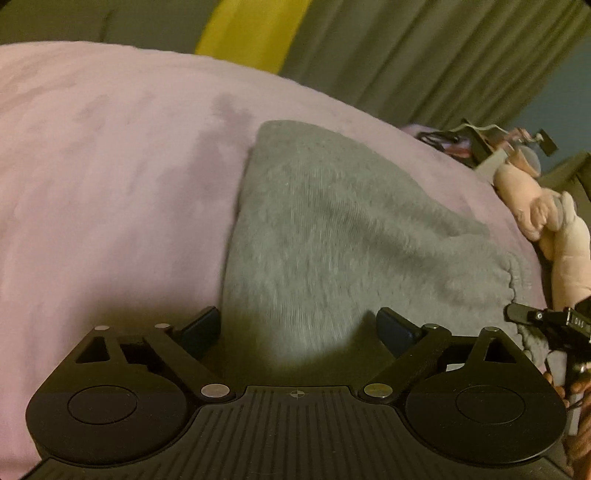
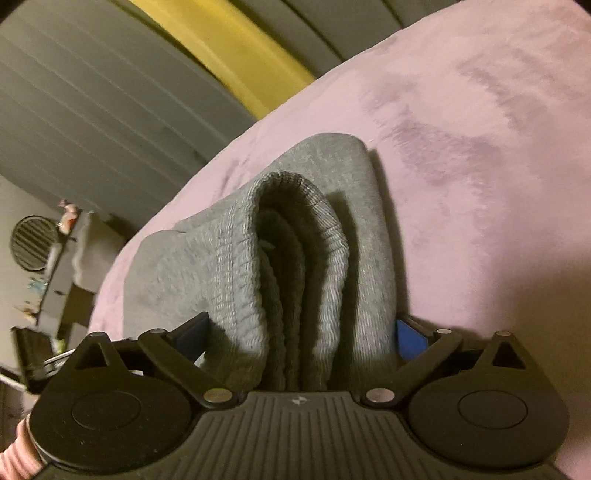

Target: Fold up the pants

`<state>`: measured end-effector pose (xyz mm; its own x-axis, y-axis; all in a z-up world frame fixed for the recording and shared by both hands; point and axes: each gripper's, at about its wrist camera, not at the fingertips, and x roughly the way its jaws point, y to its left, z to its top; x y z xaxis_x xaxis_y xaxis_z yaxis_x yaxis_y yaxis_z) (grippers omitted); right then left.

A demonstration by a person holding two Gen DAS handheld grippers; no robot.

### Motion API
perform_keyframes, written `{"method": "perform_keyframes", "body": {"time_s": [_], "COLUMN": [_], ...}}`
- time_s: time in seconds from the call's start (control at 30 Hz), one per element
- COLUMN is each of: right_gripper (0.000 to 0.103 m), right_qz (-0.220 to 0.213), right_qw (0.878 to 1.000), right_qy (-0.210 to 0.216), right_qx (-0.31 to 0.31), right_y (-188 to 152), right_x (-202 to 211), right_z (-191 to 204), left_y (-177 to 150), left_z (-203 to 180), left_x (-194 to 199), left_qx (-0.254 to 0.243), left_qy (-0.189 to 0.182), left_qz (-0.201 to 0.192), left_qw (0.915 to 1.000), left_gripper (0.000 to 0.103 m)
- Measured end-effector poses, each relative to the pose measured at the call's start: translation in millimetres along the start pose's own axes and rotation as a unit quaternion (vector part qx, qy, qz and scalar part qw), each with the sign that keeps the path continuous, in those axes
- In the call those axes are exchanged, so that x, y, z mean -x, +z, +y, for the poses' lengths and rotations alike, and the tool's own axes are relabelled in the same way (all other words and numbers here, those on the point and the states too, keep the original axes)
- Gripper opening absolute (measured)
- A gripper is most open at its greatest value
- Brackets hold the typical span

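Note:
Grey knit pants point(image 1: 332, 229) lie folded on a pink blanket point(image 1: 110, 166). My left gripper point(image 1: 295, 328) is open just over the near end of the pants, with nothing between its fingers. In the right wrist view the ribbed waistband of the pants point(image 2: 295, 258) is bunched in folds between the fingers of my right gripper point(image 2: 301, 332), whose jaws stand wide around it; the cloth fills the gap. The right gripper also shows at the right edge of the left wrist view point(image 1: 543, 325), at the pants' waistband side.
The pink blanket point(image 2: 480, 184) covers a bed. A pink plush toy point(image 1: 546, 221) and clutter point(image 1: 498, 147) lie at its far right edge. Grey curtains point(image 1: 406, 55) and a yellow strip point(image 1: 251, 33) hang behind. Shelves with small objects point(image 2: 48, 258) stand off the bed.

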<state>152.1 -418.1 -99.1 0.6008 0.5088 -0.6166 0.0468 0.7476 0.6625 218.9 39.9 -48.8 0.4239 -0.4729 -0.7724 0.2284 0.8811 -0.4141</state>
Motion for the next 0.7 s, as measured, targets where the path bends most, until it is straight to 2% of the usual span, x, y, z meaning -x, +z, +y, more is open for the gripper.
{"method": "perform_keyframes", "body": {"time_s": [0.07,0.17,0.23,0.3,0.4,0.57,0.7], "right_gripper": [0.099,0.099,0.099,0.09,0.083,0.083,0.087], "right_qz": [0.004,0.011,0.013,0.009,0.006,0.011,0.017], "right_qw": [1.0,1.0,1.0,0.999,0.999,0.999,1.0], "right_qy": [0.017,0.019,0.011,0.003,-0.004,-0.002,0.001], "right_qx": [-0.002,0.012,0.022,0.033,0.04,0.031,0.02], "right_y": [3,7,8,7,2,3,8], "right_x": [-5,-14,-17,-19,-17,-17,-17], "right_z": [-1,3,9,15,18,15,14], "left_y": [6,15,17,15,13,11,12], "left_z": [4,5,-4,-16,-25,-28,-25], "left_x": [-11,-17,-21,-22,-23,-23,-24], "left_qx": [-0.006,-0.005,-0.018,-0.045,-0.064,-0.067,-0.066], "left_qy": [-0.009,-0.019,-0.001,0.013,0.03,0.038,0.035], "left_qz": [-0.003,-0.009,-0.005,-0.006,-0.008,-0.009,-0.004], "left_qw": [0.9999,0.9998,0.9998,0.9989,0.9974,0.997,0.9972], "left_gripper": [0.097,0.097,0.097,0.096,0.095,0.094,0.095]}}
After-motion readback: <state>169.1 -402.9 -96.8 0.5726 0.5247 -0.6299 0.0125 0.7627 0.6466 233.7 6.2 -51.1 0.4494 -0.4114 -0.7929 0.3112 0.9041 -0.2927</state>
